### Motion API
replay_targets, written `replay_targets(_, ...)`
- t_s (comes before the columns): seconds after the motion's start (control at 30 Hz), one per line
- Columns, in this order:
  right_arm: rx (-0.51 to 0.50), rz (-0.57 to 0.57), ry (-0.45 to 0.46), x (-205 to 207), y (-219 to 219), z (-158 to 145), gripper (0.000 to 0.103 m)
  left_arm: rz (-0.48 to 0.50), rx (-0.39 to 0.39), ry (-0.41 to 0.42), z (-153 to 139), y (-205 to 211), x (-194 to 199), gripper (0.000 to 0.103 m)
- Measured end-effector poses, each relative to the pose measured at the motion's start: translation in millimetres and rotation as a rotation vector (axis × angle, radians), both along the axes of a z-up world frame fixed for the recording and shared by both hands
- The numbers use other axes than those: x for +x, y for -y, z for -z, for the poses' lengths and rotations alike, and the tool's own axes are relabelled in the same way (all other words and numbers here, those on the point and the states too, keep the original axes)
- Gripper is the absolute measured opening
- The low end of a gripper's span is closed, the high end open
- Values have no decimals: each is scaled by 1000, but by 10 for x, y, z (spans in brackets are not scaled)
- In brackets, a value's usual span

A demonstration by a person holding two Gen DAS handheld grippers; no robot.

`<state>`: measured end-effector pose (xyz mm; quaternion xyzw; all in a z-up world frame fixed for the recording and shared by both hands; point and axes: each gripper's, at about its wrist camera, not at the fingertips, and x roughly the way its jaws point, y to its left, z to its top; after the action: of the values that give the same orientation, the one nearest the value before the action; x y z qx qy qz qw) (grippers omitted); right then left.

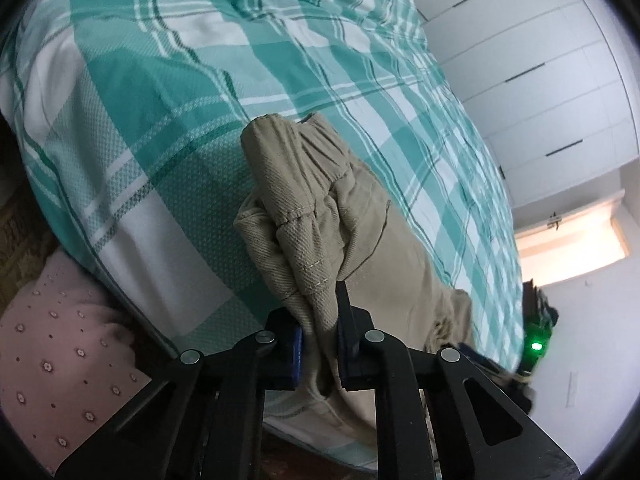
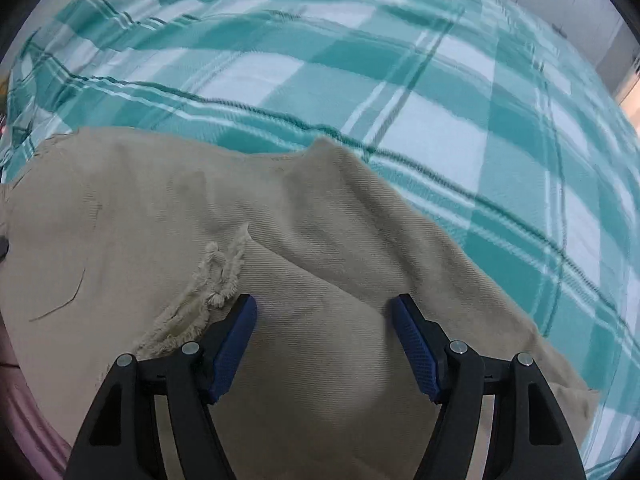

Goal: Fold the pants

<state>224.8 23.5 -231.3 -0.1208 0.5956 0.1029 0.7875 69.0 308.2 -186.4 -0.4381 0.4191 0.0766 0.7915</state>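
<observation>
Bunched khaki pants (image 1: 320, 216) are being pinched tight by the left gripper (image 1: 318, 344) over the bed (image 1: 152, 120); the right gripper (image 2: 324, 340) is hovering, fingers spread wide and empty. Thick folds may be slipping loose, spoiling the fold.

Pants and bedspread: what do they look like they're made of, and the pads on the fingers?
Pants: beige cotton-like twill, matte; diagonal ribbing and a frayed tear show. Bedspread: woven fabric, probably cotton, teal and white check with a fine dotted weave, matte. Pads: blue, cross-hatched texture, likely rubber or soft plastic; cannot tell which.
</observation>
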Motion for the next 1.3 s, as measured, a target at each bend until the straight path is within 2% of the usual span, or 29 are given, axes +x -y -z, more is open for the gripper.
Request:
replay_targets(0.1,90,-3,55,-281,22,-356,70,14,39,11,-58,41,36,9)
replay_targets(0.17,132,-50,91,-562,-32,-518,77,17,70,18,-120,80,45,9)
replay_targets(0.2,127,-94,99,-736,-107,-482,80,19,84,22,-161,102,47,8)
replay_targets(0.3,39,-188,42,-1009,-221,-44,81,41,126,46,-373,235,90,8)
replay_targets(0.37,78,-162,80,-1069,-148,-47,81,80,208,70,-631,401,95,8)
replay_targets(0.4,107,-140,59,-1063,-86,-132,81,107,259,88,-781,511,106,7)
replay_targets(0.43,140,-119,54,-1068,-7,-235,79,140,314,111,-954,650,108,7)
replay_targets(0.5,210,-64,127,-1152,303,-586,79,224,441,160,-1278,1021,117,8)
replay_targets(0.53,215,-40,166,-1198,455,-716,79,298,536,203,-1482,1353,120,8)
replay_targets(0.63,195,97,299,-1414,1137,-1081,80,492,681,302,-1789,2177,90,8)
replay_targets(0.7,192,252,360,-1630,1700,-1249,80,640,735,351,-1853,2775,69,7)
replay_targets(0.73,196,325,378,-1722,1937,-1298,80,728,738,372,-1815,3143,82,7)
replay_targets(0.8,215,478,404,-1974,2403,-1362,80,836,715,378,-1674,3588,126,7)
replay_targets(0.83,227,546,413,-2100,2607,-1385,80,893,697,368,-1539,3843,173,11)
replay_targets(0.87,236,591,417,-2161,2760,-1396,80,957,678,336,-1357,4094,239,17)
replay_targets(0.93,252,662,403,-2274,2992,-1351,80,1081,660,205,-889,4529,400,40)
replay_targets(1.0,313,703,372,-2362,3121,-1292,80,1119,654,86,-595,4691,490,41)
replay_targets(1.07,406,724,349,-2405,3210,-1273,80,1085,575,96,-683,4550,449,48)
replay_targets(1.13,543,712,324,-2450,3201,-1258,80,1030,544,152,-916,4302,374,81)
replay_targets(1.2,711,671,249,-2392,3157,-1158,80,932,576,206,-1103,3970,351,86)
replay_targets(1.27,954,635,115,-2215,2993,-958,77,851,597,203,-1181,3583,348,85)
replay_targets(1.3,1006,630,73,-2168,2924,-878,75,817,604,188,-1171,3430,335,85)
